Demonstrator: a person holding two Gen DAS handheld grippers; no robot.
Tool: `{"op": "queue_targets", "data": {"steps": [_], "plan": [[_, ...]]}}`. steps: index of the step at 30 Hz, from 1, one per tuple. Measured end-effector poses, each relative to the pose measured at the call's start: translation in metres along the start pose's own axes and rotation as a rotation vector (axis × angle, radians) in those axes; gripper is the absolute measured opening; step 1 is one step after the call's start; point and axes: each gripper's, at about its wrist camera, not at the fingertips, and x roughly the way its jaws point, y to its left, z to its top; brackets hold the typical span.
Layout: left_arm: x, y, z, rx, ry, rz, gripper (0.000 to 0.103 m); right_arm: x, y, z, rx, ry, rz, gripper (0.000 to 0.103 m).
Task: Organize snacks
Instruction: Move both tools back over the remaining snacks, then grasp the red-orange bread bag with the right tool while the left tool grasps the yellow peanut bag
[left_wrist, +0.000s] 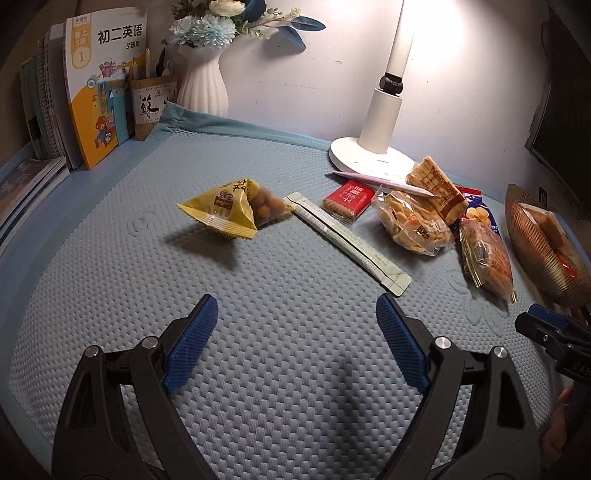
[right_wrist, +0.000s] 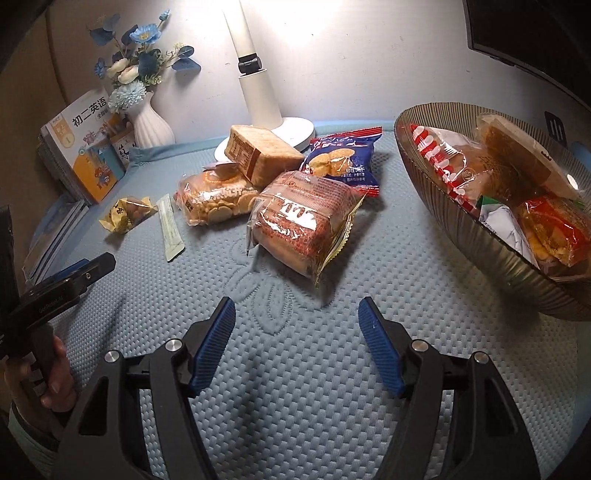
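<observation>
Both left tongs (left_wrist: 297, 301) and right tongs (right_wrist: 297, 304) gape empty above loose, crinkly-wrapped snacks (right_wrist: 306, 225) beside a ribbed bowl (right_wrist: 461, 225).

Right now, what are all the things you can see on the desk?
yellow nut packet: 1, yellow, mat left
stick sachet: 1, pale green, mat middle
red biscuit pack: 1, red, near lamp
snack packs: 4, clear or blue, heaped mid-mat
pen: 1, pink, on heap
bowl: 1, ribbed bronze, right, holds snacks
lamp: 1, white, back
vase: 1, white, blue flowers
books: several, back left
left hand-held gripper: open, empty
right hand-held gripper: open, empty
</observation>
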Motion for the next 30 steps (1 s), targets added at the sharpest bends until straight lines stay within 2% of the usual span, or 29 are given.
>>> {"op": "queue_targets", "data": {"steps": [2, 6, 10, 13, 17, 19, 20, 22, 23, 27, 30], "plan": [[0.001, 0.002, -0.001, -0.010, 0.006, -0.004, 0.087, 0.002, 0.001, 0.001, -0.007, 0.019, -0.012, 0.069], [-0.001, 0.005, 0.002, -0.016, 0.036, -0.009, 0.087, 0.008, 0.001, 0.015, 0.009, 0.138, -0.052, 0.068], [-0.018, 0.011, 0.029, 0.029, 0.041, 0.006, 0.087, 0.006, -0.004, 0.041, 0.061, 0.130, 0.030, 0.068], [-0.020, 0.023, 0.059, 0.045, 0.060, 0.035, 0.088, 0.018, -0.002, 0.054, 0.061, 0.122, -0.021, 0.068], [0.008, 0.038, 0.086, 0.096, 0.075, 0.079, 0.088, 0.041, 0.002, 0.054, 0.078, 0.173, -0.026, 0.068], [0.025, 0.046, 0.093, 0.094, 0.098, 0.072, 0.088, 0.046, 0.013, 0.051, 0.034, 0.182, -0.013, 0.069], [0.032, 0.048, 0.095, 0.092, 0.109, 0.072, 0.088, 0.047, 0.021, 0.050, 0.000, 0.187, 0.009, 0.069], [0.043, 0.048, 0.095, 0.107, 0.119, 0.081, 0.088, 0.042, 0.035, 0.047, -0.039, 0.195, 0.150, 0.067], [0.047, 0.046, 0.095, 0.117, 0.117, 0.077, 0.088, 0.036, 0.039, 0.047, -0.053, 0.190, 0.193, 0.066], [0.058, 0.038, 0.090, 0.139, 0.120, 0.032, 0.088, 0.008, 0.036, 0.056, -0.120, 0.100, 0.056, 0.068], [0.065, 0.034, 0.087, 0.152, 0.129, 0.010, 0.088, 0.011, 0.029, 0.068, -0.153, 0.080, -0.041, 0.079]]}}
